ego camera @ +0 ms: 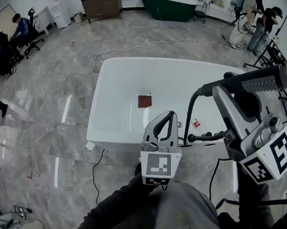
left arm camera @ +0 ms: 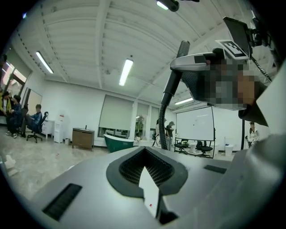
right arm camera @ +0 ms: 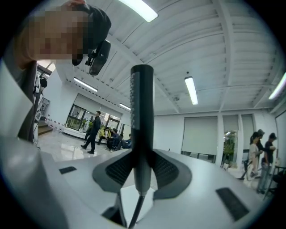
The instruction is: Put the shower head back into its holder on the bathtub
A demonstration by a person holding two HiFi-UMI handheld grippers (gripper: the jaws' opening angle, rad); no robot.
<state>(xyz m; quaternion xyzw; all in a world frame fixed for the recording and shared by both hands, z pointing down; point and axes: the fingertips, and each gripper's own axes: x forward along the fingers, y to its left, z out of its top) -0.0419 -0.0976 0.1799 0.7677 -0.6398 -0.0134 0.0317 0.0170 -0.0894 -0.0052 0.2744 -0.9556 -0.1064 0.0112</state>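
The black shower head (ego camera: 249, 82) lies level in the air over the right end of the white bathtub (ego camera: 116, 79). My right gripper (ego camera: 246, 95) is shut on its handle; in the right gripper view the handle (right arm camera: 142, 134) stands upright between the jaws of that gripper (right arm camera: 142, 179). Its black hose (ego camera: 190, 113) drops to a black fitting (ego camera: 206, 137) on the tub's near rim. My left gripper (ego camera: 170, 115) hovers over the same rim, left of the hose, jaws closed and empty (left arm camera: 149, 179). The left gripper view shows the hose (left arm camera: 167, 103) ahead.
A red-brown cloth (ego camera: 144, 101) lies in the tub, and a small red tag (ego camera: 196, 124) on its rim. A dark cable (ego camera: 95, 164) runs over the floor near the tub's left corner. A green bathtub (ego camera: 167, 4), a wooden cabinet (ego camera: 101, 4) and people stand farther off.
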